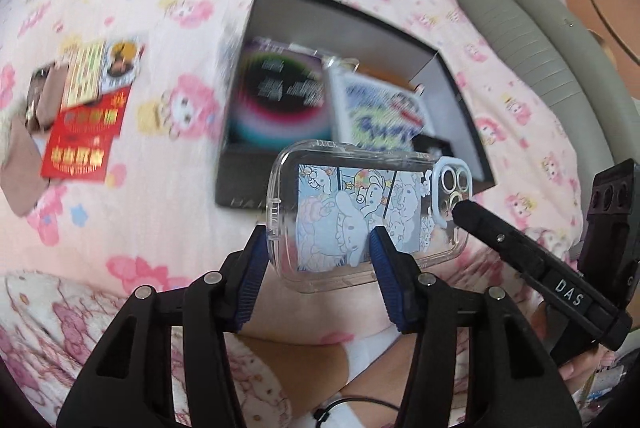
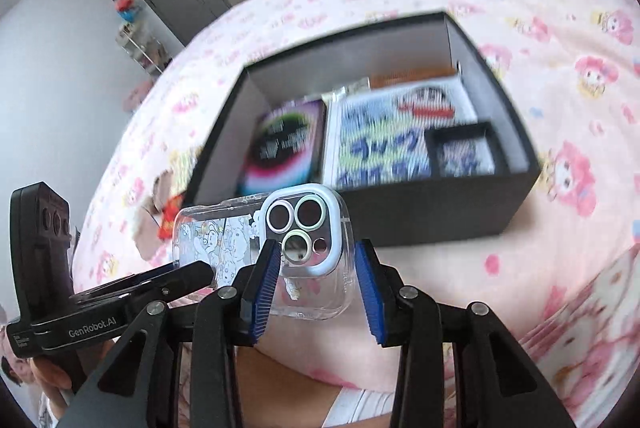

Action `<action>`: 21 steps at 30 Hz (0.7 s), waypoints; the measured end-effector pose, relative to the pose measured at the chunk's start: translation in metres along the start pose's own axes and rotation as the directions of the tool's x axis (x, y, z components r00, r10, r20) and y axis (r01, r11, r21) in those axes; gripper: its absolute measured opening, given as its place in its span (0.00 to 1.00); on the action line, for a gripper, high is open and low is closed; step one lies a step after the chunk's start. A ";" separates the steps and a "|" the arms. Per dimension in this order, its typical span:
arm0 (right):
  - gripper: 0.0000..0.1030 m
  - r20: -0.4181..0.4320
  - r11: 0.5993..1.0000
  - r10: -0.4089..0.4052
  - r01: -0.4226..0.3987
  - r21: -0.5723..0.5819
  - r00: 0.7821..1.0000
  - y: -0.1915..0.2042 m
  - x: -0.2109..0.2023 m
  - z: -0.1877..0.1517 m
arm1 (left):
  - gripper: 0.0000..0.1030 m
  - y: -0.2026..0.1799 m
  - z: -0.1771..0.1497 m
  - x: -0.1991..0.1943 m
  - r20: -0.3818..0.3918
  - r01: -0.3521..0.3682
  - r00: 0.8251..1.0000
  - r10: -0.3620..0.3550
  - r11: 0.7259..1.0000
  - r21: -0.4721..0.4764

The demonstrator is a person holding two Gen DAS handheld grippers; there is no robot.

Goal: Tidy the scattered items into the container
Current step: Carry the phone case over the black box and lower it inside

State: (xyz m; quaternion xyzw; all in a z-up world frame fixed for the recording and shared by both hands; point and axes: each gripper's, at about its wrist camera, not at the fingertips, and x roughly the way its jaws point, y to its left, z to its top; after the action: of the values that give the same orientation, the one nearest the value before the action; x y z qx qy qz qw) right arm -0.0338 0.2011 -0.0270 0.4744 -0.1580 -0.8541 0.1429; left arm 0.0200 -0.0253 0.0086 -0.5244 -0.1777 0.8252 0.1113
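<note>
A clear phone case (image 1: pixel 340 204) with a cartoon print hangs over the pink bedspread, just in front of the black box (image 1: pixel 240 184). My right gripper (image 2: pixel 316 260) is shut on the case's camera end (image 2: pixel 304 228); one of its black fingers (image 1: pixel 464 210) shows at that end in the left wrist view. My left gripper (image 1: pixel 318 240) stands open. One of its pads sits at the case's other short end and the other crosses in front of its face. The box (image 2: pixel 440 212) holds a dark round-patterned pack, a blue-and-white pack and a small black tray, all blurred.
On the bedspread to the left lie a red envelope (image 1: pixel 84 136), a yellow card (image 1: pixel 84 76) and brown cloth items (image 1: pixel 24 168). A beige padded edge (image 1: pixel 520 40) borders the bed on the right. A person's leg and a fluffy pink blanket (image 1: pixel 48 328) are below the grippers.
</note>
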 end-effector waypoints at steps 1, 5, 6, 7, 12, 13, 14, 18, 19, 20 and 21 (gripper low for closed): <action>0.34 0.009 1.000 0.002 -0.002 -0.001 1.000 0.001 -0.001 0.006 | 0.50 -0.002 0.003 -0.003 0.009 0.001 1.000 -0.001 1.000 0.003; 0.34 0.029 1.000 0.015 -0.015 -0.009 0.999 -0.004 -0.012 0.017 | 0.50 -0.012 0.036 0.020 0.050 0.003 0.999 -0.004 1.000 0.009; 0.34 0.028 1.000 0.024 -0.023 -0.021 0.999 -0.004 -0.012 0.021 | 0.49 -0.018 0.041 0.027 0.053 0.004 0.999 -0.004 1.000 0.003; 0.34 0.040 0.999 0.024 -0.023 -0.032 0.999 -0.006 -0.015 0.024 | 0.47 -0.019 0.045 0.032 0.053 0.006 0.999 -0.006 1.000 -0.009; 0.34 0.048 0.999 0.031 -0.030 -0.011 0.998 -0.019 -0.012 0.037 | 0.47 -0.025 0.056 0.045 0.077 -0.006 0.997 0.007 1.000 -0.010; 0.34 0.044 0.999 0.038 -0.037 -0.005 0.998 -0.021 -0.010 0.039 | 0.47 -0.024 0.060 0.048 0.075 0.003 0.997 -0.001 1.000 -0.018; 0.34 0.044 0.999 0.040 -0.040 -0.007 0.998 -0.022 -0.009 0.044 | 0.47 -0.023 0.065 0.051 0.072 0.016 0.997 -0.014 1.000 -0.027; 0.34 0.063 0.999 0.034 -0.033 -0.027 0.997 -0.022 -0.006 0.064 | 0.47 -0.024 0.086 0.056 0.075 0.019 0.997 -0.018 1.000 -0.020; 0.34 0.061 0.999 0.033 -0.031 -0.033 0.998 -0.022 -0.002 0.073 | 0.47 -0.025 0.096 0.058 0.083 0.017 0.996 -0.016 1.000 -0.019; 0.34 0.058 0.999 0.032 -0.030 -0.038 0.998 -0.022 0.001 0.080 | 0.47 -0.026 0.104 0.060 0.087 0.021 0.996 -0.019 1.000 -0.021; 0.34 0.055 0.999 0.028 -0.026 -0.046 0.998 -0.021 0.005 0.088 | 0.47 -0.026 0.111 0.061 0.092 0.025 0.995 -0.023 0.999 -0.027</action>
State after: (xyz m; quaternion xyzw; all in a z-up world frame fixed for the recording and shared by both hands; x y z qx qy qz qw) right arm -0.1139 0.2305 0.0050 0.4450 -0.1489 -0.8683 0.1607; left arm -0.1066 0.0014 0.0120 -0.4853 -0.2007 0.8444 0.1055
